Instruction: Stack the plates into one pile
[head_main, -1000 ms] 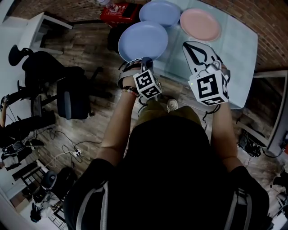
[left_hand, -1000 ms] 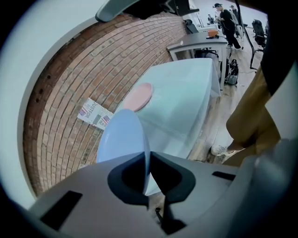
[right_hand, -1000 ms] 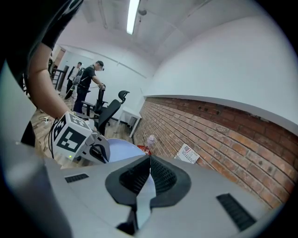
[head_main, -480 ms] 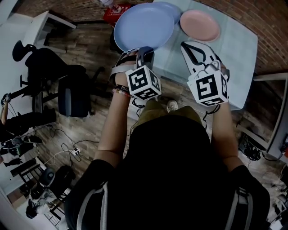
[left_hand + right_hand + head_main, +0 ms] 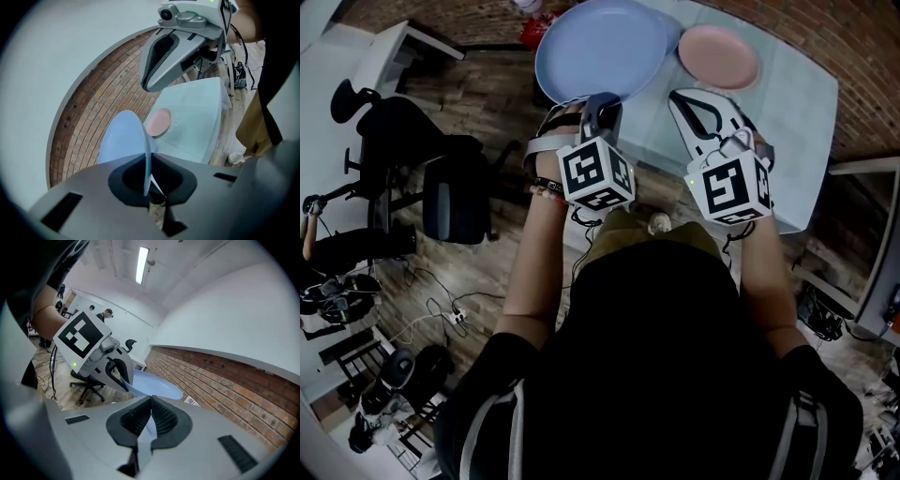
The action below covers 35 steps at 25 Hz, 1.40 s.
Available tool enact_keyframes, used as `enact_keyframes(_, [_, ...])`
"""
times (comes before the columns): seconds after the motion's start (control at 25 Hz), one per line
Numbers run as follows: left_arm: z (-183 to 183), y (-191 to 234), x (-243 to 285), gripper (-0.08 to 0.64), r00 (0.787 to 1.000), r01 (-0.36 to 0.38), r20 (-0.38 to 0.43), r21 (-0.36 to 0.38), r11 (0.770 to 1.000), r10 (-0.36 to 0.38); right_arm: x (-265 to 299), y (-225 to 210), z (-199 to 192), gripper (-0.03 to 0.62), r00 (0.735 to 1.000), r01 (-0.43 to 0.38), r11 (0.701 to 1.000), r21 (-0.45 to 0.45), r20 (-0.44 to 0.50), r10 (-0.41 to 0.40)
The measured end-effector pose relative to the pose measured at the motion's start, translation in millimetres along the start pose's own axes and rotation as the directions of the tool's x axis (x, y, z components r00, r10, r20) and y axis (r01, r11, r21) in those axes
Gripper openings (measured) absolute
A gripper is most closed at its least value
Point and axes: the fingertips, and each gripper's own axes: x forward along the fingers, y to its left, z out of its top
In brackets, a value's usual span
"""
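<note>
Head view: the smooth round blue plate (image 5: 600, 47) is held up by its rim in the left gripper (image 5: 602, 105) over the pale table (image 5: 797, 94) edge; left gripper view: that thin rim is pinched edge-on; right gripper view: the ribbed pads of the right gripper (image 5: 151, 401) are pressed together on nothing.

The left tool's (image 5: 602, 101) held plate (image 5: 600, 47) hangs above the surface's (image 5: 797, 112) left edge. A second plate (image 5: 673, 34) lies partly under it, and a third plate (image 5: 719, 56) lies just right.
</note>
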Motion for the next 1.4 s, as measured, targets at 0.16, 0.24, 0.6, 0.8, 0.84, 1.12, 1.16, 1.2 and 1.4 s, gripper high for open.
enact_keyframes(0.16, [1,-2,5,0.031,1.0,0.008,0.005,0.002,1.0,-0.008,0,-2,-3,0.035,1.0,0.007,1.0,0.0,-0.01,-0.007])
enact_keyframes(0.24, [2,1,8,0.031,1.0,0.016,0.014,0.007,1.0,-0.016,1,-5,-3,0.035,1.0,0.015,1.0,0.002,-0.02,-0.015])
enact_keyframes(0.6, [-2,22,42,0.031,0.995,0.063,0.078,0.037,0.997,-0.066,31,-25,-8,0.035,0.994,0.066,0.998,0.019,-0.089,-0.064])
enact_keyframes(0.8, [-10,44,74,0.031,0.987,0.104,0.113,0.074,0.992,-0.112,61,-48,-12,0.035,0.984,0.117,0.992,0.039,-0.137,-0.111])
enact_keyframes(0.84, [-12,49,81,0.031,0.985,0.113,0.12,0.085,0.99,-0.122,68,-53,-12,0.035,0.982,0.13,0.991,0.044,-0.147,-0.122])
enact_keyframes(1.12, [-28,87,116,0.031,0.97,0.152,0.167,0.145,0.978,-0.176,112,-76,-6,0.035,0.96,0.214,0.974,0.075,-0.201,-0.196])
enact_keyframes(1.16, [-30,92,120,0.031,0.967,0.158,0.173,0.155,0.975,-0.185,117,-79,-5,0.035,0.956,0.226,0.971,0.078,-0.209,-0.206])
enact_keyframes(1.2, [-32,96,123,0.031,0.964,0.165,0.179,0.166,0.972,-0.195,122,-81,-3,0.035,0.952,0.239,0.968,0.081,-0.218,-0.216])
enact_keyframes(1.4, [-38,109,134,0.032,0.951,0.188,0.205,0.21,0.959,-0.231,133,-87,2,0.035,0.932,0.298,0.95,0.097,-0.246,-0.267])
